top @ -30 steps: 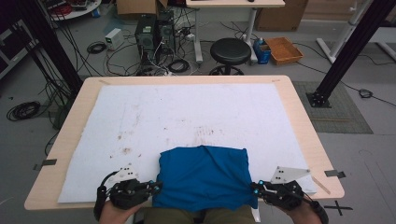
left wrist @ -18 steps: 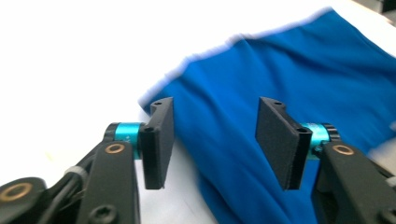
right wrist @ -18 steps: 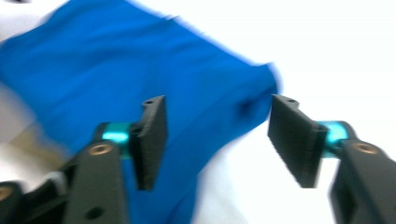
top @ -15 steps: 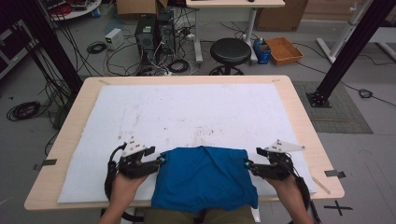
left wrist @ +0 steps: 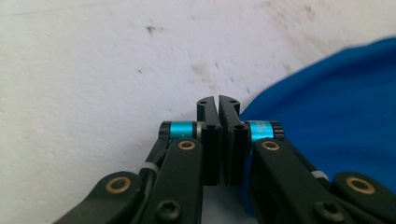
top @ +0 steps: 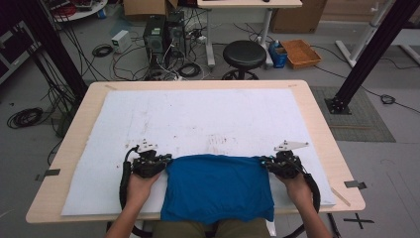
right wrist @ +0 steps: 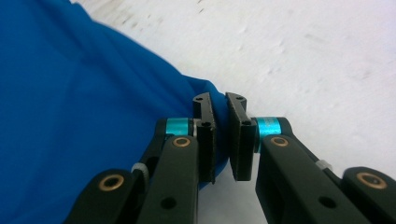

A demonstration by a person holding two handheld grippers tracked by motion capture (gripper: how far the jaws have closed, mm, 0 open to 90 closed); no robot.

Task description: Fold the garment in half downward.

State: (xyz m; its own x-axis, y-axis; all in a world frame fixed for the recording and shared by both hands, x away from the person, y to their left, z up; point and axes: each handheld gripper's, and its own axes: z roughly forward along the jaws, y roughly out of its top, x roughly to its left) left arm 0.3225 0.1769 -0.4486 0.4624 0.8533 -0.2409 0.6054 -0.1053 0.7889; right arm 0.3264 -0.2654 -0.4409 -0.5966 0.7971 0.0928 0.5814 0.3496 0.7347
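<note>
A blue cloth [top: 218, 188] lies on the white mat [top: 198, 114] at the near edge of the table, its near hem hanging over the edge. My left gripper [top: 167, 161] is at the cloth's far left corner and my right gripper [top: 263, 162] at its far right corner. In the left gripper view the jaws [left wrist: 218, 103] have just closed, pressed together where the cloth's edge [left wrist: 327, 107] runs in at the tips. In the right gripper view the jaws [right wrist: 218, 103] have just closed, with a fold of the cloth [right wrist: 70, 116] pinched between them.
The wooden table [top: 322, 134] shows around the stained mat. Beyond the table, on the floor, stand a black stool [top: 243, 52], computer cases [top: 161, 32], cables and an orange tray [top: 300, 52]. Black frame posts rise at both sides.
Both hands have moved away from the table's near edge, from the cloth's near corners to its far corners. The cloth has stayed about where it was.
</note>
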